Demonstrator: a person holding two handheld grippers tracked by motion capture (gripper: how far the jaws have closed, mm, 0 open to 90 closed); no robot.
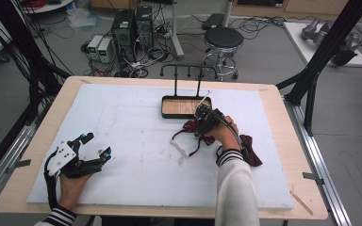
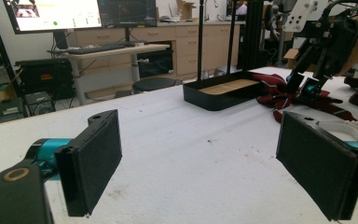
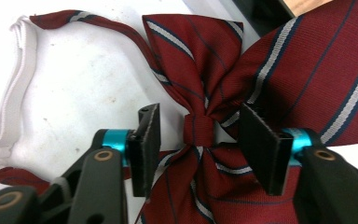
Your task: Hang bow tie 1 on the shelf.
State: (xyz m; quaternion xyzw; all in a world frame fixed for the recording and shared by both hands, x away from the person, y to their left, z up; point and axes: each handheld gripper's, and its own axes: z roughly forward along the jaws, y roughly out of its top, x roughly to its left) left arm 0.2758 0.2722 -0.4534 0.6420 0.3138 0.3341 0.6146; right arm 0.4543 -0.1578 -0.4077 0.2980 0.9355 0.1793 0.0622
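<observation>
Currently, the right gripper is pointing down over the maroon striped bow tie, which is lying on the white mat covering the desk, just in front of the black tray. In the right gripper view, the jaws are standing at a moderate gap on either side of the bow's centre knot; the pads are sitting beside the gathered fabric without pressing on the knot itself. The right pad is lying close against the fold of the right wing, but whether it is touching the cloth cannot be told. The white elastic strap of the bow tie is trailing away on the mat toward the left edge of that view, joined to a narrow maroon band running back to the bow.

In the high view, the person's right hand, in a striped cuff, is holding the gripper above the bow. A second dark red cloth piece is lying on the mat just right of that hand.

The left gripper is resting low at the near left part of the mat, well apart from the bow tie. Its jaws are standing wide, with bare mat between the pads. The left gripper view is looking across the desk toward the tray, whose two thin uprights are rising from a wooden floor.
</observation>
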